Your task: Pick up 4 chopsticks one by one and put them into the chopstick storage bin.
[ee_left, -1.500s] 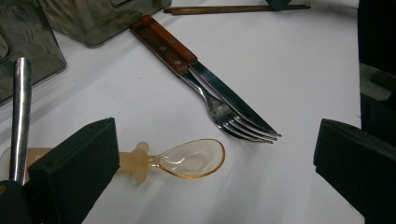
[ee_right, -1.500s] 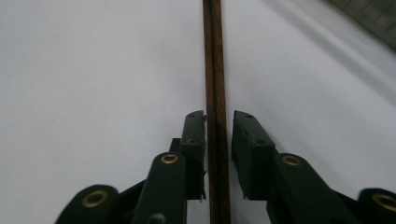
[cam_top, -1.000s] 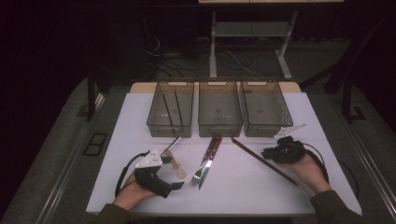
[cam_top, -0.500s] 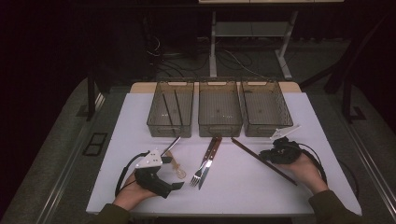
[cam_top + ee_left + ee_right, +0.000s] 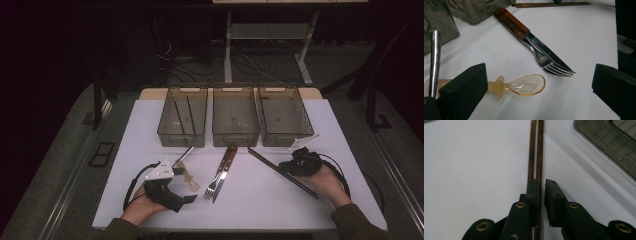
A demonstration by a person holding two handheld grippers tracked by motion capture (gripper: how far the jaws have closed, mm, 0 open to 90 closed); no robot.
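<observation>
Two brown chopsticks (image 5: 536, 150) lie side by side on the white table (image 5: 260, 200), shown in the high view as chopsticks (image 5: 272, 167). My right gripper (image 5: 542, 185) rests on them at the right, jaws almost together, pinching one stick while the other runs under the left jaw. In the high view that right gripper (image 5: 291, 166) sits in a hand. My left gripper (image 5: 539, 82) stands wide open at the front left, and an amber plastic spoon (image 5: 526, 86) lies between its jaws untouched. In the high view the left gripper (image 5: 186, 189) points right.
A wooden-handled knife (image 5: 541, 47) and fork (image 5: 554, 68) lie crossed mid-table. A metal handle (image 5: 435, 60) lies by the spoon. Three clear bins stand in a row behind; the left bin (image 5: 167, 135) holds two dark chopsticks (image 5: 182, 117).
The right gripper has settled slightly lower onto the chopsticks. The left hand and its gripper have kept still.
</observation>
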